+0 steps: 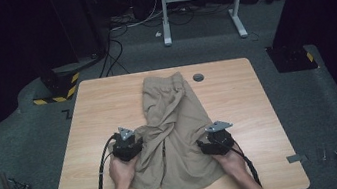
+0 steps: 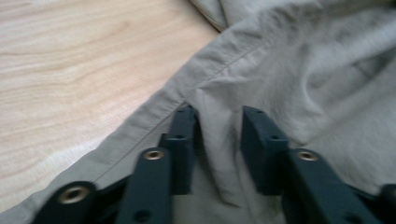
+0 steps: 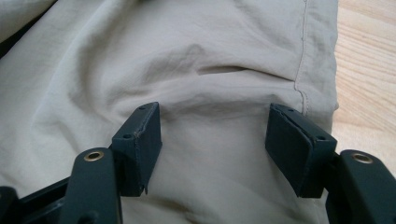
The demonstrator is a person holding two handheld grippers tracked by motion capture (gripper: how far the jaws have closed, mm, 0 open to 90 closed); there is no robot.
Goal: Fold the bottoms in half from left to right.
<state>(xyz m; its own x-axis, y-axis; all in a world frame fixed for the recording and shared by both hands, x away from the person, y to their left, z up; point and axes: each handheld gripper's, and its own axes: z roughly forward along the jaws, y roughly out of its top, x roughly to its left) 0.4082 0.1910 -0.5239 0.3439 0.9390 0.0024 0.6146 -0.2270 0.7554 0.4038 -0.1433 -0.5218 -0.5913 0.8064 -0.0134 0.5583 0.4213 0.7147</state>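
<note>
Beige shorts (image 1: 175, 134) lie rumpled down the middle of the bench (image 1: 237, 94), waistband toward the top of the frame, legs toward the bottom edge. The left claw (image 1: 130, 139) sits at the left hem; in the left gripper view a ridge of cloth (image 2: 218, 140) stands pinched between its jaws, which look clamped on that fold right beside the stitched hem (image 2: 154, 122).

Over to the right claw (image 1: 214, 135), resting on the right leg of the shorts: its jaws stand well apart in the right gripper view, fabric (image 3: 210, 121) bulging up between them but neither pad pressing on it. The side seam (image 3: 301, 70) runs just beyond the right-hand jaw.

This looks like thin, light woven cloth: limp, no stiffness, nothing breakable. It will drape and bunch rather than hold a shape, and may slide on the smooth wood. Best hold, I'd say, is at the doubled hem or seam, where the thicker layers give the pads something to bite and a single layer won't slip out.
</note>
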